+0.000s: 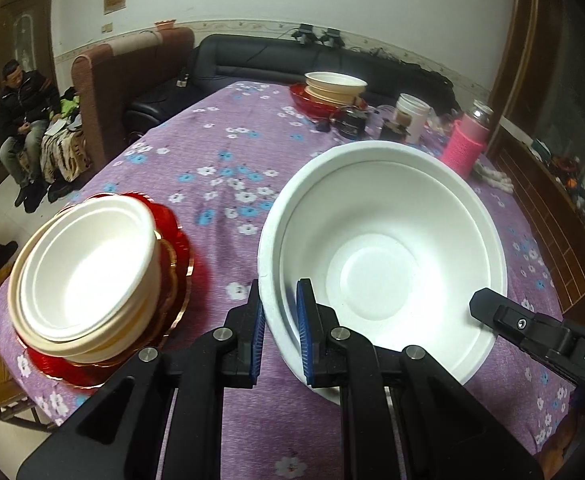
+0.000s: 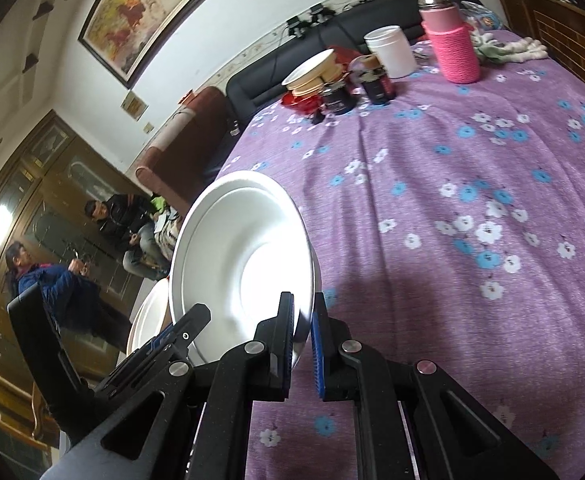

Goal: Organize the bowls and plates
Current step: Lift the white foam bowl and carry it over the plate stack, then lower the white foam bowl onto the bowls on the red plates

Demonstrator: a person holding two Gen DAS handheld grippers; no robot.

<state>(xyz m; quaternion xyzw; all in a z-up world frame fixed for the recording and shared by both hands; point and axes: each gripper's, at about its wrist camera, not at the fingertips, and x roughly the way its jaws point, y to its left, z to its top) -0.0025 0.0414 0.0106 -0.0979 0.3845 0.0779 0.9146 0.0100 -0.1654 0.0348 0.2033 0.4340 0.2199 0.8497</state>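
Note:
A large white bowl (image 1: 380, 248) hangs tilted over the purple flowered tablecloth (image 1: 220, 148), held from both sides. My left gripper (image 1: 280, 292) is shut on its left rim, blue pads inside and outside the wall. The right gripper's finger (image 1: 492, 310) reaches onto the opposite rim. In the right wrist view the same bowl (image 2: 244, 248) stands on edge, with my right gripper (image 2: 302, 304) shut on its near rim and the left gripper (image 2: 188, 320) at lower left. A stack of white and cream bowls (image 1: 88, 272) sits on red plates (image 1: 176, 264) to the left.
A second bowl stack (image 1: 334, 84) on a red plate (image 1: 304, 94) stands at the far table edge, beside dark jars (image 1: 350, 120), a white jar (image 1: 412, 116) and a pink-sleeved bottle (image 1: 466, 144). A person (image 1: 24, 112) sits beyond the table at the left.

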